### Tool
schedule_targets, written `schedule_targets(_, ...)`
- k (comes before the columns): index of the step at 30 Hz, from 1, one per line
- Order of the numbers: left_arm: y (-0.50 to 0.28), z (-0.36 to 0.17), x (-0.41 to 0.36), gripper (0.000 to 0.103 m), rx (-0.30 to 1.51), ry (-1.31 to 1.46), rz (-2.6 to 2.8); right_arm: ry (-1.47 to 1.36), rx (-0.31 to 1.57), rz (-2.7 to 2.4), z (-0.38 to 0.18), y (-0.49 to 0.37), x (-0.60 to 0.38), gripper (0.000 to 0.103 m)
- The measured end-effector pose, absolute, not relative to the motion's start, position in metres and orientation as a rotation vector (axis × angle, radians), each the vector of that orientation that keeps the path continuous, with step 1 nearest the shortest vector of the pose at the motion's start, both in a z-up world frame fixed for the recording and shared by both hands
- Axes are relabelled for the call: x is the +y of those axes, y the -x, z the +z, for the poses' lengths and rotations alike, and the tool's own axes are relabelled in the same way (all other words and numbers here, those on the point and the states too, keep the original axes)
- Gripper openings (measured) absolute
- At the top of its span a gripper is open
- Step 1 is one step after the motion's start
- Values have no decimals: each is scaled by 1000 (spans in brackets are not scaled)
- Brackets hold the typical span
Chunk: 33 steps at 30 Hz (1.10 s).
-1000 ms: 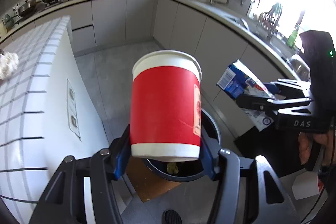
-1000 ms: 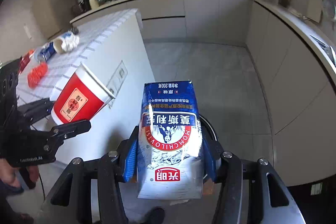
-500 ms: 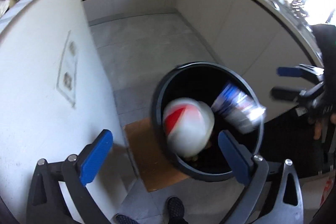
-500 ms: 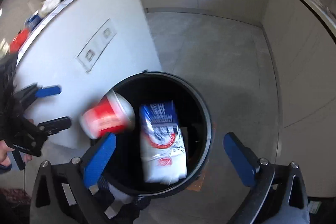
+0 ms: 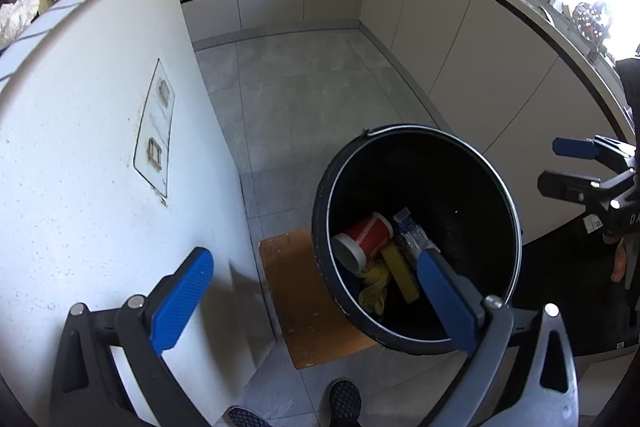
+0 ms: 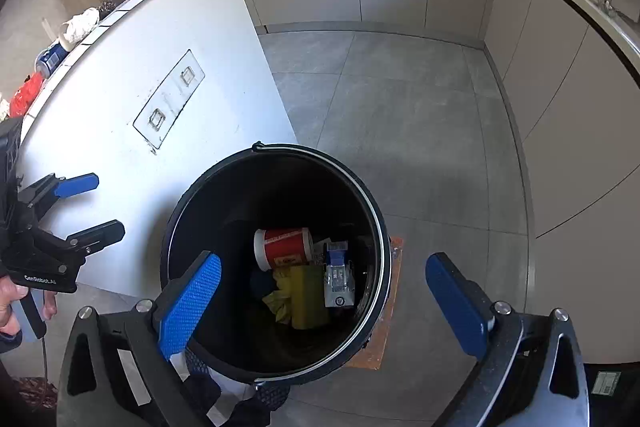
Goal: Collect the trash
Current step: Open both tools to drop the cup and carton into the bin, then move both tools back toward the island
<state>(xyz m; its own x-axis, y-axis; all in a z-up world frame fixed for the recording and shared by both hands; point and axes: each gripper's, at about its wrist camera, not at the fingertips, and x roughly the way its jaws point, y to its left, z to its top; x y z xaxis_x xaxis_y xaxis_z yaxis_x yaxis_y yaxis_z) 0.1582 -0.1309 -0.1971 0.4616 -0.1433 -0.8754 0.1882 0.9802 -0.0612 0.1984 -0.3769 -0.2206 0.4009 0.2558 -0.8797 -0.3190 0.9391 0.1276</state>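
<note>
A black bucket point(image 5: 505, 187) point(image 6: 374, 205) stands on the floor beside the white island. At its bottom lie a red paper cup point(image 5: 366, 235) point(image 6: 286, 247) on its side, a blue milk carton point(image 5: 412, 231) point(image 6: 338, 279) and yellow trash point(image 6: 304, 295). My left gripper point(image 5: 312, 267) hangs open over the bucket's left rim with nothing between its blue pads; the right wrist view shows the left gripper point(image 6: 102, 205) at the left edge. My right gripper point(image 6: 324, 263) is open and empty above the bucket; the left wrist view shows the right gripper point(image 5: 554, 165) at the right edge.
The island's white side wall point(image 5: 100, 167) rises left of the bucket. A brown mat point(image 5: 296, 299) lies under it. On the island top sit a red bag point(image 6: 24, 95), a blue can point(image 6: 50, 57) and crumpled white paper point(image 6: 80, 23). Grey cabinets line the far and right sides. The person's shoes point(image 5: 344, 399) show below.
Both grippers went from shut to open and tipped down toward the bucket. The red cup and the blue carton fell out of them and now lie inside it.
</note>
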Motion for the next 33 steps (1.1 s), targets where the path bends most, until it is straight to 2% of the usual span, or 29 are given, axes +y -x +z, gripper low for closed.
schedule_targets(12, -147, -164, -137, 103, 1002, -64, -231, 94, 1020, 309, -180, -180, -369, 103)
schedule_targets(21, -133, -115, -126, 102, 916, -38, -226, 107, 941, 289, -137, -165, -362, 103)
schedule_targets(33, -116, -82, -100, 103, 834, -7, -179, 114, 849, 284, -87, -146, -336, 103)
